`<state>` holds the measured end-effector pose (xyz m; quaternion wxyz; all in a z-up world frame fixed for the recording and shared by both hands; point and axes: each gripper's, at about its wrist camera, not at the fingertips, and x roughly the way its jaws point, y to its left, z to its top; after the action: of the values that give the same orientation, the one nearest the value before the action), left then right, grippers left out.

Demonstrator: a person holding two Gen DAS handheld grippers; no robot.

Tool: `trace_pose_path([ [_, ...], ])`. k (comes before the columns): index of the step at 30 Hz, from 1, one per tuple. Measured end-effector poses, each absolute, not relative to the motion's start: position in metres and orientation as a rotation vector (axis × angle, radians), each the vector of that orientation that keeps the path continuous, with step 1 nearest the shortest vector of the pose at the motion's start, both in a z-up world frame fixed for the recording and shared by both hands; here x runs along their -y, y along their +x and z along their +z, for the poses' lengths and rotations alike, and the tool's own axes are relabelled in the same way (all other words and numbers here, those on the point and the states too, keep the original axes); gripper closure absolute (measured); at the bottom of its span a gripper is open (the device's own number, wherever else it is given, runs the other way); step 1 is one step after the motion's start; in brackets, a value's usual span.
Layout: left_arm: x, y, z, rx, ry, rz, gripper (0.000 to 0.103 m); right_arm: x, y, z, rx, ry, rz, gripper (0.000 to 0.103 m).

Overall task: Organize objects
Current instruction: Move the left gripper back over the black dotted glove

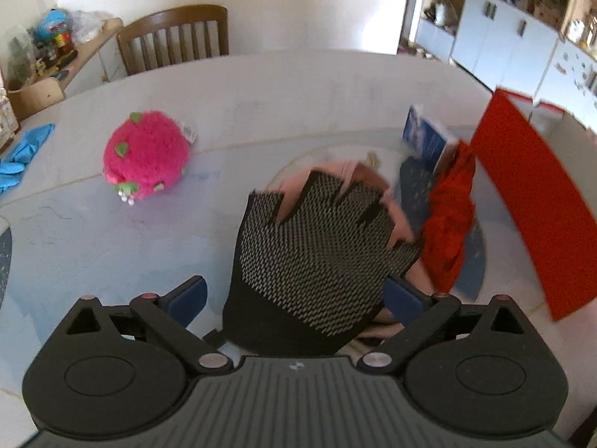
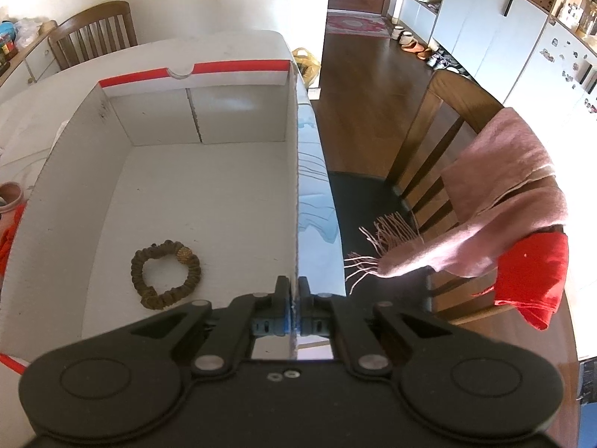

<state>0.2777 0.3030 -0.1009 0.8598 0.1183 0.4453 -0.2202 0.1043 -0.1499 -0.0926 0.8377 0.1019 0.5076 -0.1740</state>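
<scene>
One scrunchie (image 2: 166,274) inside white box (image 2: 209,194)

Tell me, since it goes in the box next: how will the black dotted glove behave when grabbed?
The black dotted glove will probably flop: it drapes limply over other cloth. Its rows of raised dots likely give grip, so slipping seems unlikely. It looks light, so it may drag the pink cloth beneath it when lifted.

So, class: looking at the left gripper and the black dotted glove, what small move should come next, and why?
Probably close the left gripper on the black dotted glove. Its jaws stand wide open with the glove's cuff between them, unpinched, while the right gripper is shut on the box wall, steadying it for loading.
</scene>
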Motion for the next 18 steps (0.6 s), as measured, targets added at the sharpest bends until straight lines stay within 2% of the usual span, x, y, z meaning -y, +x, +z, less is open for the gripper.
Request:
trace_pose_path([
  [18,-0.291,0.269,-0.116,-0.933,0.357,-0.478,0.002,0.147,0.106,-0.093,-1.082,0.208,-0.383,0.099],
])
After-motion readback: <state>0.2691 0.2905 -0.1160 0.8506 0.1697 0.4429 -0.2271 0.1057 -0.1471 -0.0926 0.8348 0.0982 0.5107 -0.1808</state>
